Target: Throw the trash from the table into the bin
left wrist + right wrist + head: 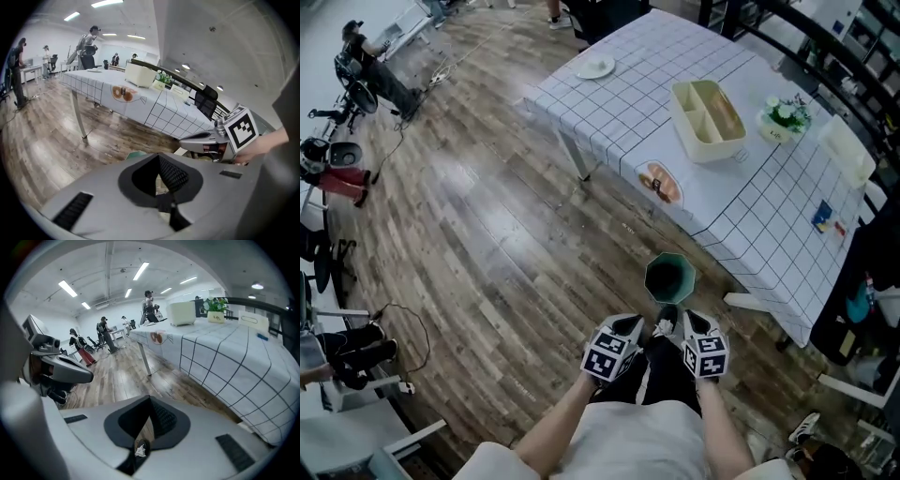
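R claw [143,437] is clenched on 1 tiny white scrap [139,451], paper I think, pinched low btw the pads so it can't flutter off. L claw [168,197] is clenched too, w/ nothing btw its jaws that I can see; it hangs just beside the R one. Both tilt down near the green bin [668,278], which stands on the floor by the table [628,103] edge. The scrap looks short of the opening. 1 plate w/ leftovers [659,183] sits on the cloth.
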{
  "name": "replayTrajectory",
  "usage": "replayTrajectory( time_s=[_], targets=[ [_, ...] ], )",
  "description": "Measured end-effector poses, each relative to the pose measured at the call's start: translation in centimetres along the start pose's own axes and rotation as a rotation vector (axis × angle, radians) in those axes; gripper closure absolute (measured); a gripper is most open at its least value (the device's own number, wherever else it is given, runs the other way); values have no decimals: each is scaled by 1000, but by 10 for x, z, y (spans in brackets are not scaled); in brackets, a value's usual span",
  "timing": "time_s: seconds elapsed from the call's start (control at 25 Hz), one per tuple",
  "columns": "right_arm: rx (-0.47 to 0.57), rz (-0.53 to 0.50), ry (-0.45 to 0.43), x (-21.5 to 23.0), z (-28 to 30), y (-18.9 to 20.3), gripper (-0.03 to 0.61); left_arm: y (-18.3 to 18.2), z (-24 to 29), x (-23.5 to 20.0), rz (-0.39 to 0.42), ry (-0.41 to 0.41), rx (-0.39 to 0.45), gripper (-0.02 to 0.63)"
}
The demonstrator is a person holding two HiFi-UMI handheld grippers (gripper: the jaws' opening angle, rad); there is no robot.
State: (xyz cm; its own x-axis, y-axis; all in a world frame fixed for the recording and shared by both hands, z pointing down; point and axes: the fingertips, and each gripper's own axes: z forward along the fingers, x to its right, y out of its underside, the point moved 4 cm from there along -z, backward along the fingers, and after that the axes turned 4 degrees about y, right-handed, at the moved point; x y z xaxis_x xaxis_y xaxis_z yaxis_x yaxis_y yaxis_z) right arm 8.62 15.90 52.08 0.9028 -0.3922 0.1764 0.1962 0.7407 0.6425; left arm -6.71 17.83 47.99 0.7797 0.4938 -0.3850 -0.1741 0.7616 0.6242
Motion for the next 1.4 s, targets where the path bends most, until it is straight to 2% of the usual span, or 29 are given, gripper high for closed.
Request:
replayTrajectory(
  time_s=[0.36,0.52,0.68,1.12,1.4],
  targets=[
    [-51,-58,9,-28,-44,2,583,-20,-26,32,34,25,1,588],
    [-57,-64,9,-19,-52,-3,583,-17,-20,41,82,26,-7,588],
    [-22,-29,7,-18,-56,-10,583,-21,-21,44,100,22,-9,588],
    [-13,-42,-4,-21,-57,-16,583,-28,-19,39,80,12,-12,588],
    [-14,-36,2,-19,-53,-23,583,-37,-16,38,141,0,-34,586]
  ],
)
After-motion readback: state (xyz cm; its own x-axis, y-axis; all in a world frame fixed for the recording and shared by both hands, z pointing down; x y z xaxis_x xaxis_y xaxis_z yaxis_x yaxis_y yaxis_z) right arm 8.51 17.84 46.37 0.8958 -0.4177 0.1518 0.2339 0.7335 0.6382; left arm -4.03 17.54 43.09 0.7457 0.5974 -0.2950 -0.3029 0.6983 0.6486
